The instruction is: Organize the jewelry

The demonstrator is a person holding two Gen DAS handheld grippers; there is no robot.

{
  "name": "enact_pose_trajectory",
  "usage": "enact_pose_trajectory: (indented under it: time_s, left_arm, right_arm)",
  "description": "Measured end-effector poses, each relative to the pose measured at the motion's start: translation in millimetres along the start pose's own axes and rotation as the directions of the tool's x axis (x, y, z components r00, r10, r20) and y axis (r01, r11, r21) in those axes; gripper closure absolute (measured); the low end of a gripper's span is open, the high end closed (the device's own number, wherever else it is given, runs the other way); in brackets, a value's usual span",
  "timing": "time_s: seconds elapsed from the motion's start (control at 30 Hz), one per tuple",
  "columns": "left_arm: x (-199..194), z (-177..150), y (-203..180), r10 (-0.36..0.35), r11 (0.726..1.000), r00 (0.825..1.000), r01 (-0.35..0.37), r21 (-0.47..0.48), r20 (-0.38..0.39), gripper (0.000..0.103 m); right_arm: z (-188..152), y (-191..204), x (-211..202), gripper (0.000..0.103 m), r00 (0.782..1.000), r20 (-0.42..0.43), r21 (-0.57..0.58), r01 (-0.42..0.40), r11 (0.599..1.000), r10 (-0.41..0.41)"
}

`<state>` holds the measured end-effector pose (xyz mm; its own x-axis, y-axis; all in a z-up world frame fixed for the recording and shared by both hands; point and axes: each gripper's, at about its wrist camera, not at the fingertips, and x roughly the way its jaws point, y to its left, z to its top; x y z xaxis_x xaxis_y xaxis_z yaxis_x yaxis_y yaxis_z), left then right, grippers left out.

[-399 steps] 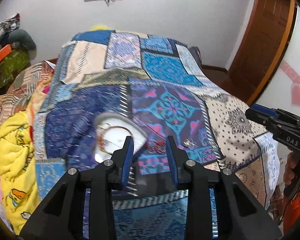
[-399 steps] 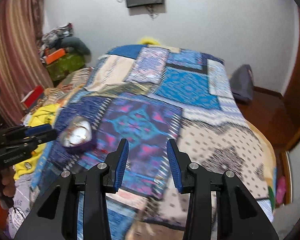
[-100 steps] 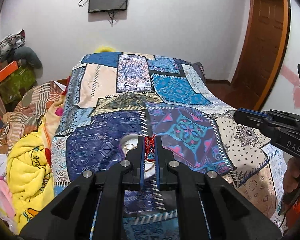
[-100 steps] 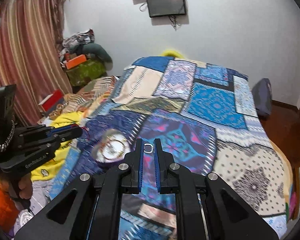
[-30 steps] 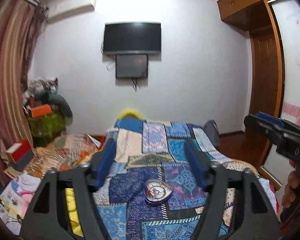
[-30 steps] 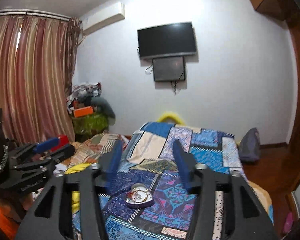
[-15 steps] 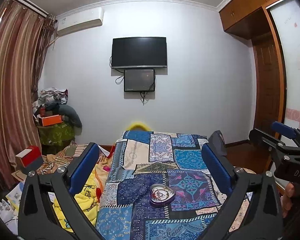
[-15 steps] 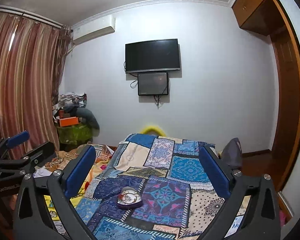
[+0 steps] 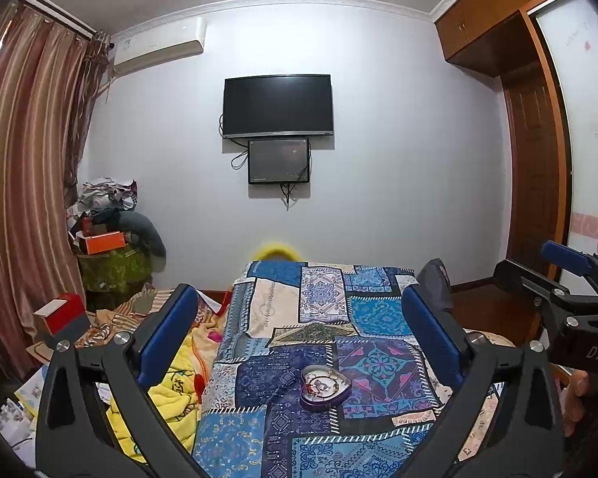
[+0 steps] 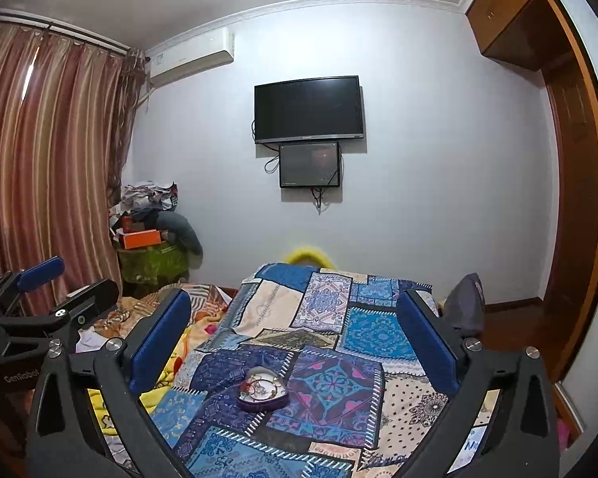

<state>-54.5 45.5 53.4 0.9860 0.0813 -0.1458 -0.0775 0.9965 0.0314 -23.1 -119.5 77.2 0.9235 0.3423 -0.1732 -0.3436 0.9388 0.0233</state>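
A heart-shaped dish [image 9: 325,386] with a dark purple rim holds several bangles and small jewelry pieces. It sits on the patchwork bedspread [image 9: 311,342], and it also shows in the right wrist view [image 10: 263,393]. My left gripper [image 9: 299,334] is wide open and empty, held well back and above the bed. My right gripper [image 10: 295,338] is also wide open and empty, equally far back. The right gripper shows at the right edge of the left wrist view [image 9: 566,290], and the left gripper shows at the left edge of the right wrist view [image 10: 40,306].
A yellow blanket [image 9: 171,394] and clutter lie left of the bed. A red box [image 9: 61,314] and a pile with an orange box [image 9: 101,241] stand by the striped curtain [image 9: 24,183]. A TV [image 9: 277,105] hangs on the far wall. A wooden door [image 9: 534,175] is at right.
Both grippers let go of small jewelry pieces, opened wide and pulled back and up from the bed. The heart dish now looks small and far away.
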Motion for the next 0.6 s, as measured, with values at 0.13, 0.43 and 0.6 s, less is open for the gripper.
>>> enact_pose_trajectory:
  time_s: [0.13,0.43,0.6]
  left_arm:
    - [1.7,-0.9,-0.7,0.004,1.0,1.0,-0.004,0.003,-0.005,0.0]
    - [3.8,-1.6,-2.1,0.008,1.0,1.0,-0.008,0.001,-0.006,0.0]
    - [4.7,-1.6,-1.4,0.009,1.0,1.0,-0.009,-0.001,-0.006,0.0]
  right_arm:
    - [-0.6,0.2,-0.4,0.001,1.0,-0.004,0.003,-0.003,1.0,0.003]
    - [0.8,-1.3,0.3,0.001,1.0,-0.011,0.01,-0.016,1.0,0.016]
    - [-0.2,-2.3,-0.4,0.001,1.0,-0.013,0.014,-0.02,1.0,0.02]
